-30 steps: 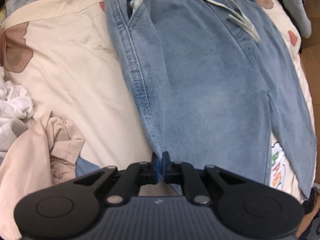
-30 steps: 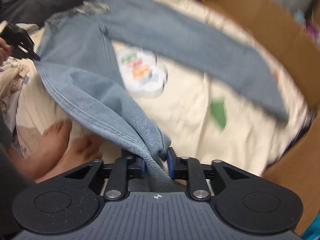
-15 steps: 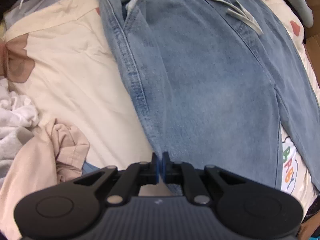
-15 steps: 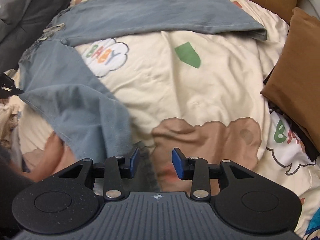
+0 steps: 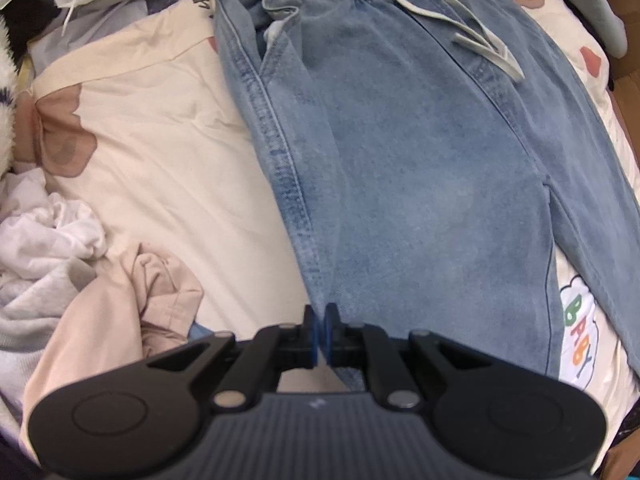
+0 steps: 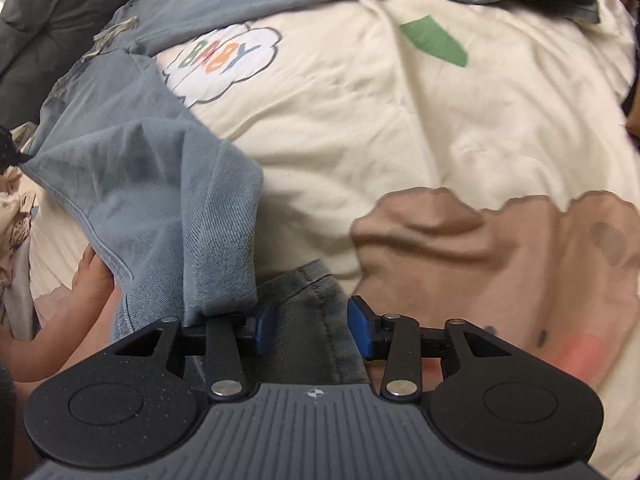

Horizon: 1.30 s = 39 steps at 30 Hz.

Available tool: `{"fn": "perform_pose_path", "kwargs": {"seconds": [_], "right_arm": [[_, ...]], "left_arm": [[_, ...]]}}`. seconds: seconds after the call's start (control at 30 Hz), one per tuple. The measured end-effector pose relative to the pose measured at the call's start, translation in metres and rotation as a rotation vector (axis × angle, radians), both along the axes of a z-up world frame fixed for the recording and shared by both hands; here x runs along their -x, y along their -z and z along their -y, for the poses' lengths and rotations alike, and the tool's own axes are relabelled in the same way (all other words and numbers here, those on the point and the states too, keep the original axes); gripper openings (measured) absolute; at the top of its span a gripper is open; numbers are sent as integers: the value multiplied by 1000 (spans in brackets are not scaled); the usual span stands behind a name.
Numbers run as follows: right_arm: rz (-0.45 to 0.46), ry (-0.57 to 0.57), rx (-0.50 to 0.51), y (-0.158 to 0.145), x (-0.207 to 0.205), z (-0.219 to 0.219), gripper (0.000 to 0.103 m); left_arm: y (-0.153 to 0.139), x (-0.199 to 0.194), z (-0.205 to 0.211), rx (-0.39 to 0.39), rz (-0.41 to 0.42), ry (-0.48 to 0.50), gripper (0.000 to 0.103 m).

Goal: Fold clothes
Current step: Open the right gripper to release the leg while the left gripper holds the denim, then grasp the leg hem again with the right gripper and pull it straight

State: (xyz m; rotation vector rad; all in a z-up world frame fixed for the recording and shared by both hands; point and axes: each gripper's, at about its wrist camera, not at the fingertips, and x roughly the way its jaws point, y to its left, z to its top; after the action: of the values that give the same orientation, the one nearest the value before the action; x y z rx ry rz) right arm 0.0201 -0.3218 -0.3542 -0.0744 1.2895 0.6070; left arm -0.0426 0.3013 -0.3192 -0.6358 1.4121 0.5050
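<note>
left wrist view: the left gripper (image 5: 320, 330) is clenched, pads pinching the side seam edge of the jeans (image 5: 420, 168). the light blue denim spreads flat away from the claw across the cream quilt (image 5: 152, 128), elastic waistband and drawstring at the far end.

right wrist view: the right gripper (image 6: 312, 330) has just been opening; jaws apart, released. a hemmed leg end lies between the pads, untouched; a folded leg drapes over the left finger.
</note>
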Motion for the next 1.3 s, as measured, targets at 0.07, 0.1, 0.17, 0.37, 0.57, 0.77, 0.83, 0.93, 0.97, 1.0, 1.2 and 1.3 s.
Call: {"fn": "perform_pose_path", "kwargs": {"seconds": [0.07,0.1,0.17,0.37,0.57,0.77,0.83,0.93,0.97,1.0,1.2,1.3], "right_arm": [[22,-11,5,3,1,-5,53],[26,-15,3,5,1,-8,53],[32,-22,7,9,0,-13,54],[31,-43,13,6,0,-13,19],[64,87,45,-30,5,21,18],[138,251,114,-70,22,72,18],[154,288,125,-81,28,85,18],[166,323,136,-91,36,95,18],[167,334,140,-93,38,98,17],[160,351,140,-94,39,100,17],[112,427,162,-94,46,108,17],[73,450,194,-85,43,107,17]], "left_arm": [[0,0,0,-5,-6,1,3],[0,0,0,-7,-10,1,3],[1,0,0,-10,-15,1,3],[5,2,-2,0,-24,-7,3],[9,5,-4,6,-22,-7,4],[11,9,-6,14,-15,-11,4],[12,10,-6,18,-13,-9,4],[13,12,-5,20,-12,-10,4],[14,13,-5,22,-12,-10,4],[15,13,-5,25,-13,-9,4],[30,8,-4,53,-38,43,4],[41,4,-8,76,-60,59,4]]}}
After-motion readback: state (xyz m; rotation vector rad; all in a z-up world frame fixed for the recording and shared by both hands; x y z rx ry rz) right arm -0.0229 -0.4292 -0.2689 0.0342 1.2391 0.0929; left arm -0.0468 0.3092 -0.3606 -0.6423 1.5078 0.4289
